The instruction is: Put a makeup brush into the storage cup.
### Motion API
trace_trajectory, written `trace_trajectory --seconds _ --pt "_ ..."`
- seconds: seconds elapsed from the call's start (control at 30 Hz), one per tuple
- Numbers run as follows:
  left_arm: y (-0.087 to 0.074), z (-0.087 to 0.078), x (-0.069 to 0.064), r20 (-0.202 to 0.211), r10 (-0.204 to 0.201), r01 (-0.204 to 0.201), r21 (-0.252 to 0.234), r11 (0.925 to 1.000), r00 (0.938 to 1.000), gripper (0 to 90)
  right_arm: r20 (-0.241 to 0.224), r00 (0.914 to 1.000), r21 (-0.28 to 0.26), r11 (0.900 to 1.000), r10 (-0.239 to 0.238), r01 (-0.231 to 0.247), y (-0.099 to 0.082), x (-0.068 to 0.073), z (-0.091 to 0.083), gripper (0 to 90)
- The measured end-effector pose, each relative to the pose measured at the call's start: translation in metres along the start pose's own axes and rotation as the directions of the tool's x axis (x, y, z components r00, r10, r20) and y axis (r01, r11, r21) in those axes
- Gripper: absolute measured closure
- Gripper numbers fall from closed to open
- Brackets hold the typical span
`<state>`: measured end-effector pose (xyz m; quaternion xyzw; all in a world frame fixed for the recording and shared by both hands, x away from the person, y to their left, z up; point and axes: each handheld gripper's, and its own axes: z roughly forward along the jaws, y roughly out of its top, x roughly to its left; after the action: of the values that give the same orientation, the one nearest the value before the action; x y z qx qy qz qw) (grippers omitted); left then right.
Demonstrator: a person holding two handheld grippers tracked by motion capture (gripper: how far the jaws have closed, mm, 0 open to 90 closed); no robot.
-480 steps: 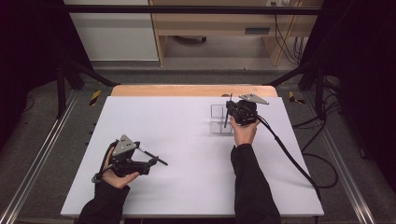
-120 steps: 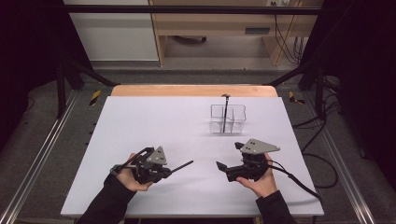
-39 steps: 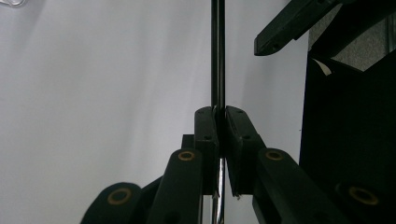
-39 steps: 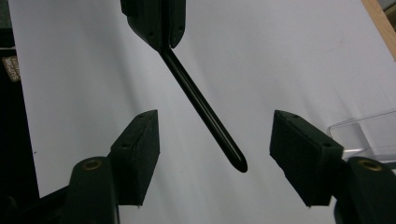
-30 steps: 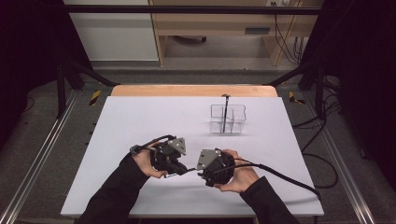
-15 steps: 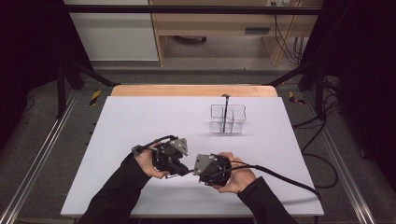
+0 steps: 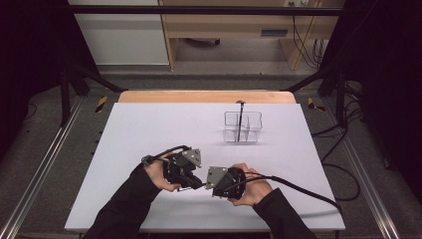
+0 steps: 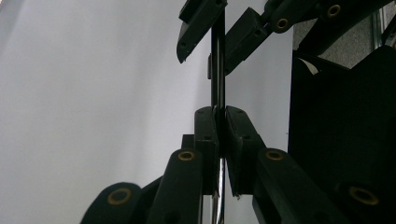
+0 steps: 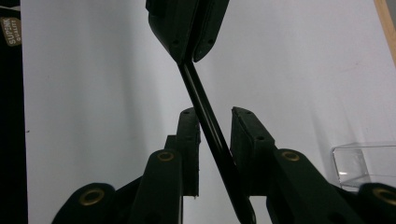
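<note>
Both hands are low at the near edge of the white surface (image 7: 149,124), well short of the clear plastic organizer (image 7: 242,126) that stands toward the far right with one dark utensil (image 7: 240,119) upright in it. The left gripper (image 7: 191,182) and the right gripper (image 7: 213,185) face each other nose to nose, almost touching, and between them runs a slim black rod-like handle (image 8: 217,65), well nearer the person than the organizer and held off the surface. In the left gripper view, that gripper's fingers (image 8: 205,135) are clamped tight on the handle, the rod pinched between the two pads and running straight ahead. Beyond them the right gripper's fingers (image 8: 245,35) flank the same rod from either side with a sliver of daylight showing. In the right gripper view the handle (image 9: 210,135) slants diagonally through the gap of the right gripper's fingers (image 9: 250,140); these have just been closing in on it, the rod lying against the left pad while the right pad stands a touch clear, so no full pinch there. At the top of that view the left gripper's fingers (image 9: 187,28) grip the rod's far end. A corner of the organizer (image 9: 364,163) peeks in at lower right.
</note>
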<state>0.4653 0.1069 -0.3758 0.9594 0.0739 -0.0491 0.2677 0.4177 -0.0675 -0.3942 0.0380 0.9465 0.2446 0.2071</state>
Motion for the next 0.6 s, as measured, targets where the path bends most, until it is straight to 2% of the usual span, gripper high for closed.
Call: trace_trajectory --seconds 0.27,0.6 --pt "-0.0008 -0.0017 0.0001 -0.001 0.018 -0.018 -0.008 0.9998 0.9998 82.7 -0.011 0.9997 -0.003 0.9998 -0.021 0.021 -0.0011 0.0003 -0.0012 76.6" --pt "-0.0026 -0.0027 0.0025 -0.021 0.003 -0.004 -0.016 0.9999 0.9998 76.7 -0.083 0.9965 -0.027 0.9996 -0.006 0.003 -0.0014 -0.0002 -0.0016 83.8"
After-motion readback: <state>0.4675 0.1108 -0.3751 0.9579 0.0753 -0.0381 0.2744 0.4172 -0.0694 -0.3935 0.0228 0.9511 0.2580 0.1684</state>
